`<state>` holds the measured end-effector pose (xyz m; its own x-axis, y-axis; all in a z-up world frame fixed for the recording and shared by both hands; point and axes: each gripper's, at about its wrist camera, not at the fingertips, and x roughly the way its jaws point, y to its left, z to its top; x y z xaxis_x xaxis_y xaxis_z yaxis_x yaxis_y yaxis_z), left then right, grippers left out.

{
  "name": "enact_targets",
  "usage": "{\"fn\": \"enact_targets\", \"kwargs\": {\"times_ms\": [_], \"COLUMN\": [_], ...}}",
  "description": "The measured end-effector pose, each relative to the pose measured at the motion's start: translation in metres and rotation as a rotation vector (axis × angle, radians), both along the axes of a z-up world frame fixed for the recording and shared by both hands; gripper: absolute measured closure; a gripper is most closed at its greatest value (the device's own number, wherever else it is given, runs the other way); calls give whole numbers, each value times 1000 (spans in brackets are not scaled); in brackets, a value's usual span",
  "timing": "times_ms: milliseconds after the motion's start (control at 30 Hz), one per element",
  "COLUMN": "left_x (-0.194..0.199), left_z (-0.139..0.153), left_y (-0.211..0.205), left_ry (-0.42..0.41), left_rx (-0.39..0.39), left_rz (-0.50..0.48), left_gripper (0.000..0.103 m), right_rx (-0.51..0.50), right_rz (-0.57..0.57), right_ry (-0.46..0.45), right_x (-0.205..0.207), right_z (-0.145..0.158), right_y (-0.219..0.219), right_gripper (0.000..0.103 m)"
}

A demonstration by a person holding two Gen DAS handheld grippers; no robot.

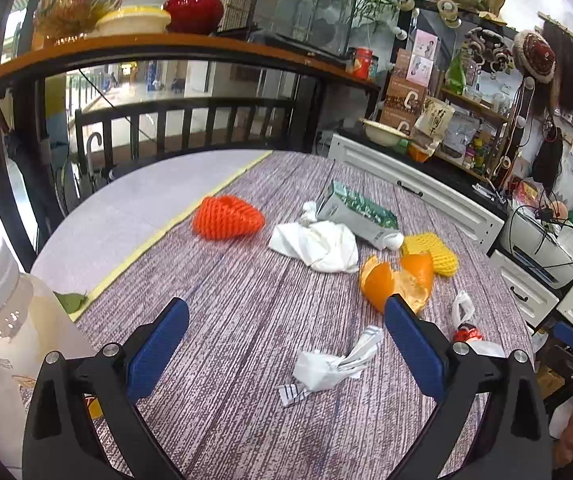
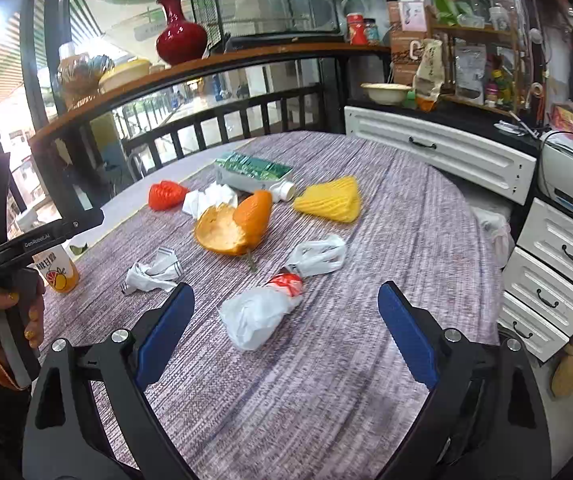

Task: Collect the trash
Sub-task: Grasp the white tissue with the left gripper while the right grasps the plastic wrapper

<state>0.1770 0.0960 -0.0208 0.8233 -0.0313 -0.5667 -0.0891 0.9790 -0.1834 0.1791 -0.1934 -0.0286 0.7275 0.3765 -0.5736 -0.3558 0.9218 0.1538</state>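
Trash lies scattered on a round table with a grey-purple cloth [image 1: 246,320]. My left gripper [image 1: 286,308] is open above a crumpled white wrapper [image 1: 334,364]. Beyond it lie an orange foam net [image 1: 226,218], a white tissue [image 1: 318,244], a green carton [image 1: 358,212], orange peel [image 1: 394,280] and a yellow foam net [image 1: 434,250]. My right gripper [image 2: 286,296] is open, with a white plastic bag with a red patch [image 2: 262,312] lying between its fingers. The orange peel [image 2: 234,224], yellow net [image 2: 330,200] and crumpled wrapper [image 2: 152,274] lie farther off.
A juice bottle [image 1: 10,312] stands at the table's left edge, also in the right wrist view [image 2: 60,274]. A hand [image 2: 6,316] holds the left gripper there. White drawers [image 2: 446,152] and a black railing [image 1: 182,120] ring the table.
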Motion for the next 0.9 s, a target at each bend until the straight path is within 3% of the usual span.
{"fn": "enact_targets", "kwargs": {"times_ms": [133, 333, 433, 500, 600, 667, 767, 900], "left_x": [5, 21, 25, 28, 32, 32, 28, 22], "left_z": [-10, -35, -46, -51, -58, -61, -59, -54], "left_y": [-7, -36, -47, -51, -53, -52, -53, -52], "left_ry": [38, 138, 161, 178, 212, 230, 227, 216], "left_rx": [9, 177, 238, 259, 266, 251, 250, 211], "left_rz": [-46, -120, -134, -143, -149, -160, -161, -170], "left_gripper": [9, 11, 16, 25, 46, 58, 64, 67], "right_rx": [-20, -69, -81, -108, -143, -149, -169, -170], "right_rz": [8, -8, -4, -3, 7, 21, 25, 17], "right_ry": [29, 86, 112, 122, 146, 163, 164, 127], "right_x": [11, 31, 40, 43, 49, 50, 47, 38], "right_z": [-12, -34, -44, -49, -58, -62, -61, -53], "right_y": [16, 30, 37, 41, 47, 47, 46, 39], "right_gripper": [11, 11, 11, 12, 32, 60, 81, 88]}}
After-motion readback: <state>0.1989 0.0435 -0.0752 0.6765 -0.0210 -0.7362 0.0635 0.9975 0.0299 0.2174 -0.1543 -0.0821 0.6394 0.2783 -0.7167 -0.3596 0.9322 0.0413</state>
